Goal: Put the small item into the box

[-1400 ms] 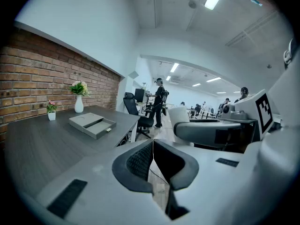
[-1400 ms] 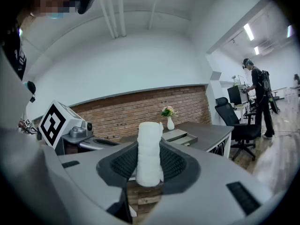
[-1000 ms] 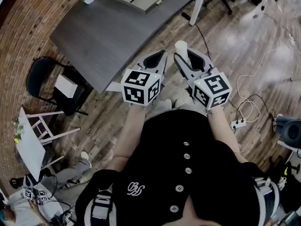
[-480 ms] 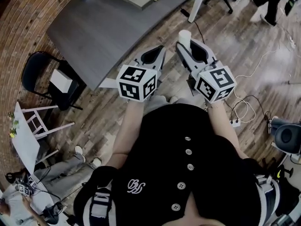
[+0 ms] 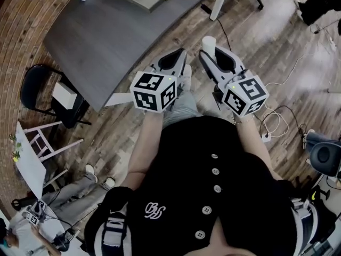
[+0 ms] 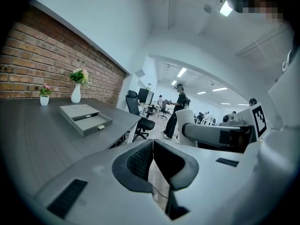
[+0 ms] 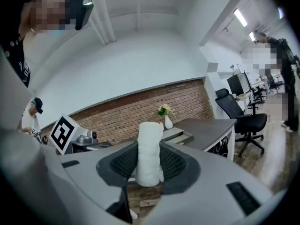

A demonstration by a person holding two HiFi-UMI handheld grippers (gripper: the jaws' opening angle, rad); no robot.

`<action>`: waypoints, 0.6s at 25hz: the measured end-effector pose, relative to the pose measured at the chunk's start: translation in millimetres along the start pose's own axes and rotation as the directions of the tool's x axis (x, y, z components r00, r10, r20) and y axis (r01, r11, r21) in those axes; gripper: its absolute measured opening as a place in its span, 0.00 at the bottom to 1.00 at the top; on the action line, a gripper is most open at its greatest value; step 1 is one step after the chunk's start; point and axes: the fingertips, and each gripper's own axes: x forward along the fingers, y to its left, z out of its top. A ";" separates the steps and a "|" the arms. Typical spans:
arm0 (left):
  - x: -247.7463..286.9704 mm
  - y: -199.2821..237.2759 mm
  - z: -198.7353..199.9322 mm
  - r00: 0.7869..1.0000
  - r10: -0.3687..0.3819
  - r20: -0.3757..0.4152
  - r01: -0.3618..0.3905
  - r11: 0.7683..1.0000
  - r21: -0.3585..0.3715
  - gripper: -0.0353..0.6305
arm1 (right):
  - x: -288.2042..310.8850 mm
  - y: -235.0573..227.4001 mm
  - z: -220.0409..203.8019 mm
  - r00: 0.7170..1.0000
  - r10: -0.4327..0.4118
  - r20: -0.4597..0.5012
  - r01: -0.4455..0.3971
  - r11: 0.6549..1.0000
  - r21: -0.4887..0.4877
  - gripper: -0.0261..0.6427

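Right gripper view: right tongs (image 7: 149, 164) clamp the roll (image 7: 150, 137), left tongs (image 6: 152, 156) closed, empty; I'm mid-carry, next must reach over the box (image 6: 86, 119)

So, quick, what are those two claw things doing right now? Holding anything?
Left gripper: closed, nothing between its jaws.
Right gripper: closed on a small white roll, which stands upright between its jaws.
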 end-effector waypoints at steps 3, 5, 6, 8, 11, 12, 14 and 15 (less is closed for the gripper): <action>8.3 -15.9 8.8 0.999 -0.026 0.019 0.026 1.000 0.007 0.07 | -11.3 -4.7 5.6 1.000 -0.009 -0.021 0.009 1.000 -0.029 0.24; 24.3 -10.2 22.6 0.998 -0.036 0.044 0.035 0.999 0.013 0.08 | 1.3 -18.2 13.4 1.000 -0.002 -0.028 0.000 0.999 -0.054 0.24; 36.0 -1.4 29.8 0.998 -0.034 0.053 0.033 0.999 0.011 0.07 | 13.3 -27.2 19.1 1.000 0.013 -0.027 -0.015 0.998 -0.064 0.24; 63.3 22.0 41.9 0.998 -0.022 0.055 0.022 1.000 -0.006 0.08 | 41.7 -46.5 33.0 0.998 0.049 -0.029 -0.052 0.996 -0.079 0.24; 102.2 55.9 67.8 0.998 -0.007 0.055 0.009 0.999 -0.031 0.07 | 87.9 -76.3 57.1 0.995 0.087 -0.048 -0.092 0.991 -0.100 0.24; 112.6 66.0 77.7 0.998 -0.001 0.059 0.003 0.999 -0.032 0.07 | 102.6 -84.1 63.9 0.993 0.102 -0.057 -0.108 0.989 -0.104 0.24; 132.1 90.2 96.2 0.998 0.018 0.062 -0.016 0.999 -0.034 0.07 | 133.0 -98.3 75.8 0.987 0.139 -0.075 -0.147 0.983 -0.113 0.24; 140.8 104.3 105.5 0.997 0.032 0.065 -0.030 0.999 -0.038 0.07 | 148.6 -104.5 81.6 0.983 0.160 -0.087 -0.169 0.978 -0.121 0.24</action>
